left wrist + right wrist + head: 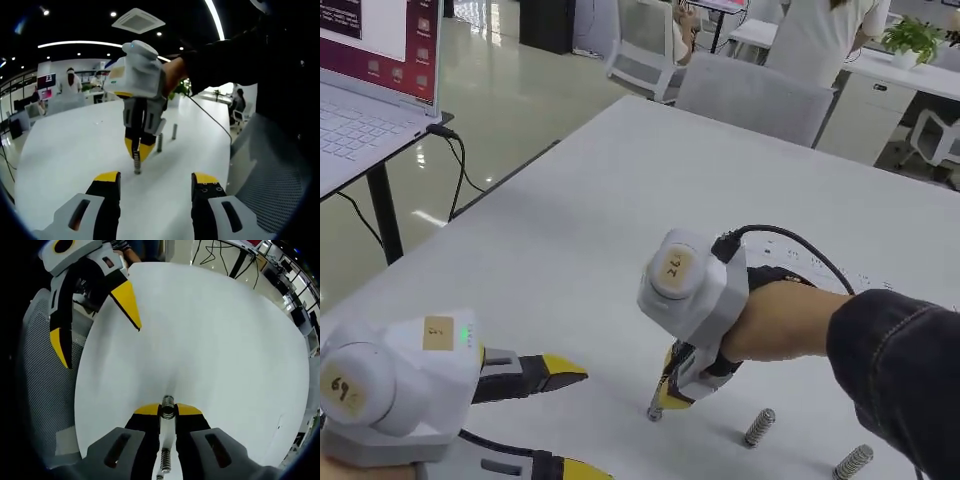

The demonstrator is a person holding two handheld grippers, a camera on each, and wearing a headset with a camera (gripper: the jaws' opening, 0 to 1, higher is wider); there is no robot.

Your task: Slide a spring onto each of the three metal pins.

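My right gripper (666, 394) points down at the white table (620, 230), shut on a metal spring (655, 407) whose lower end meets the tabletop. In the right gripper view the spring (168, 407) sits clamped between the yellow jaw tips of the right gripper (168, 412). Two more upright springs (759, 427) (853, 461) stand to its right; I cannot tell if pins are inside them. My left gripper (582, 420) hovers at the lower left, open and holding nothing. From the left gripper (156, 179) I see the right gripper (138, 150), the held spring (136, 163) and both other springs (160, 142) (174, 131).
A laptop (365, 80) sits on a separate desk at the far left, with a cable hanging off it. A grey chair (755, 95) stands at the table's far edge, and a person (820, 30) is beyond it. A black cable (790, 240) runs from the right gripper.
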